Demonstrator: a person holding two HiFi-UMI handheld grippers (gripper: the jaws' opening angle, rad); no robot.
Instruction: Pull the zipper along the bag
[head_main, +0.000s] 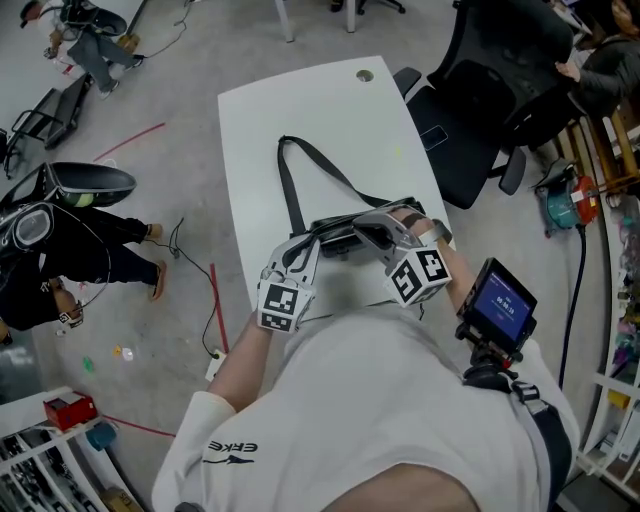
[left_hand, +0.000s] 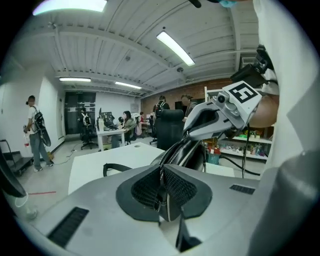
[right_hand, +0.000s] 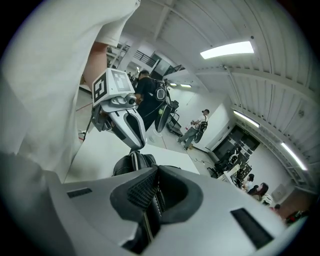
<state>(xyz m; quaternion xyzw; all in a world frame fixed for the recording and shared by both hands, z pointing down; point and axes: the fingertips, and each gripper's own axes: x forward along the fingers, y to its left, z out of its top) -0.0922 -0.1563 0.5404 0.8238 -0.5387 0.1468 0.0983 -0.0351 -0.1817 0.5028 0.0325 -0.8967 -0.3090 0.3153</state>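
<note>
A black bag (head_main: 338, 236) with a long strap (head_main: 297, 170) lies on the white table (head_main: 320, 110), close to its near edge. My left gripper (head_main: 313, 243) is shut on the bag's zipper edge at the left end. In the left gripper view the pads (left_hand: 145, 187) pinch the zipper line (left_hand: 172, 155), which runs up to the right gripper (left_hand: 189, 136). My right gripper (head_main: 362, 233) is shut on the same zipper edge further right; its pads (right_hand: 140, 190) clamp the toothed strip. The left gripper (right_hand: 134, 145) touches the bag (right_hand: 131, 162) there. Which gripper holds the slider I cannot tell.
A black office chair (head_main: 480, 100) stands right of the table. A small screen device (head_main: 503, 303) sits by my right arm. Cables and a seated person (head_main: 60, 260) are on the floor at the left. People and desks (left_hand: 107, 132) fill the room behind.
</note>
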